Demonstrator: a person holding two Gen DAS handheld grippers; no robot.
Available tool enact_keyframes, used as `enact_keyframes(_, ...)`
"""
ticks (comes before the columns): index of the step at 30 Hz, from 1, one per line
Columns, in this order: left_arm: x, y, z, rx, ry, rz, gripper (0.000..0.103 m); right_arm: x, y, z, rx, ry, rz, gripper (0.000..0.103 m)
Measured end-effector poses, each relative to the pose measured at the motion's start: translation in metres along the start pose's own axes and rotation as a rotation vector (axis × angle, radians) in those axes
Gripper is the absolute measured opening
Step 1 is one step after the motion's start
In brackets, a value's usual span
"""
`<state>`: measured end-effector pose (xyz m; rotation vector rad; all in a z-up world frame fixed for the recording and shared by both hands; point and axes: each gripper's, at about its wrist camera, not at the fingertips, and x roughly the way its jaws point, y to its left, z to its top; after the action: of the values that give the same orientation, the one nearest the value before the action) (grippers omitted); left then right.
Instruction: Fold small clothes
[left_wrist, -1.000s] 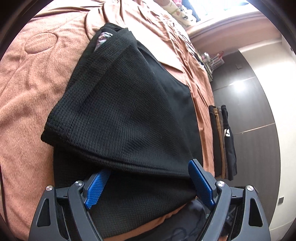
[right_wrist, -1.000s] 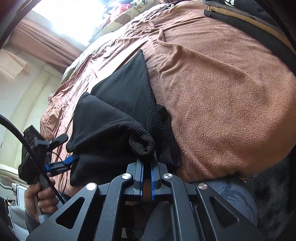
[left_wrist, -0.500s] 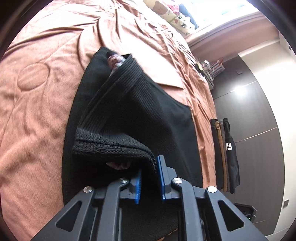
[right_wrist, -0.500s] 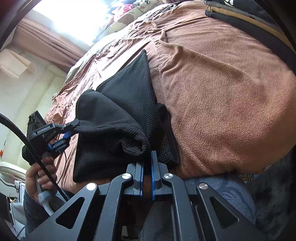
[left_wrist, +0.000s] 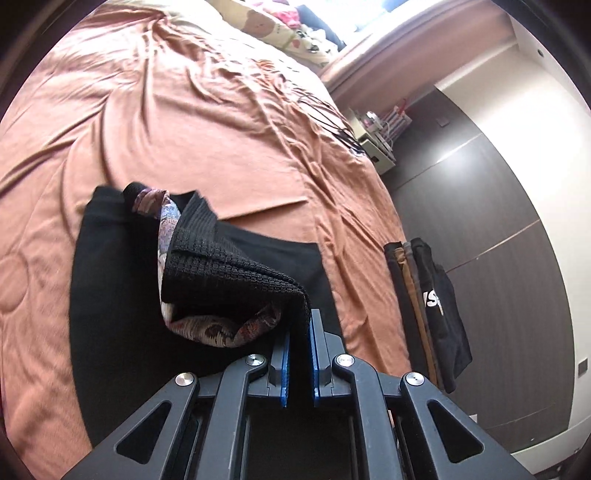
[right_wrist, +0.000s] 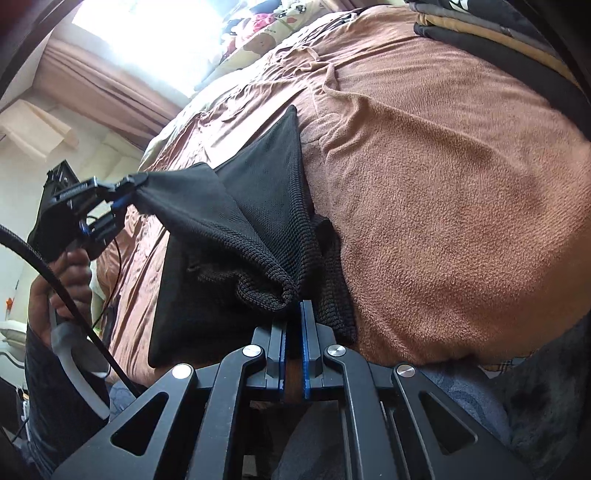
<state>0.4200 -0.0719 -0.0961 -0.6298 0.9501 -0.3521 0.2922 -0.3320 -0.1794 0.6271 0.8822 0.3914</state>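
**Both Tongs Clamped on the Garment**

On the near edge of the brown blanket (right_wrist: 461, 192), the right gripper (right_wrist: 293, 332) pinched a corner of the black knit garment (right_wrist: 258, 206). The left gripper (left_wrist: 300, 343), its jaws closing, clamped the opposite corner. Beyond lay stacked folded clothes (left_wrist: 424, 295).

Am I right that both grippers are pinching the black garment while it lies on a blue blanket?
Nearly: the blanket is brown, not blue, as the right wrist view shows. The left gripper and right gripper do both pinch the black garment.
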Motion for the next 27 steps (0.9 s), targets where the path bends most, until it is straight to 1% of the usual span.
enact_keyframes(4,0.018,-0.016,0.015,0.036,0.018,0.002,0.009,0.000,-0.002,0.000,0.003,-0.015,0.022,0.002)
enact_keyframes(9,0.047,-0.032,0.030,0.070,0.048,0.013,0.009,0.002,-0.008,0.000,0.016,-0.005,0.041,0.001)
enact_keyframes(14,0.076,-0.050,0.040,0.114,0.096,0.022,0.009,0.003,-0.012,0.000,0.023,0.000,0.055,0.001)
enact_keyframes(16,0.083,-0.054,0.045,0.120,0.102,-0.001,0.017,0.003,-0.011,-0.001,0.021,0.001,0.057,0.001)
enact_keyframes(17,0.084,-0.055,0.047,0.115,0.101,-0.010,0.031,0.003,-0.011,-0.001,0.023,0.001,0.059,0.001)
enact_keyframes(18,0.084,-0.055,0.048,0.109,0.090,-0.010,0.041,0.004,-0.012,-0.001,0.025,0.002,0.059,0.001)
enact_keyframes(20,0.081,-0.053,0.045,0.108,0.074,0.005,0.045,0.004,-0.013,0.000,0.031,0.005,0.066,0.001)
enact_keyframes(24,0.072,-0.041,0.034,0.103,0.095,0.029,0.045,0.007,-0.015,0.001,0.050,0.021,0.090,0.001)
enact_keyframes(27,0.058,-0.027,0.023,0.083,0.091,0.049,0.045,0.007,-0.017,0.002,0.065,0.026,0.105,0.002)
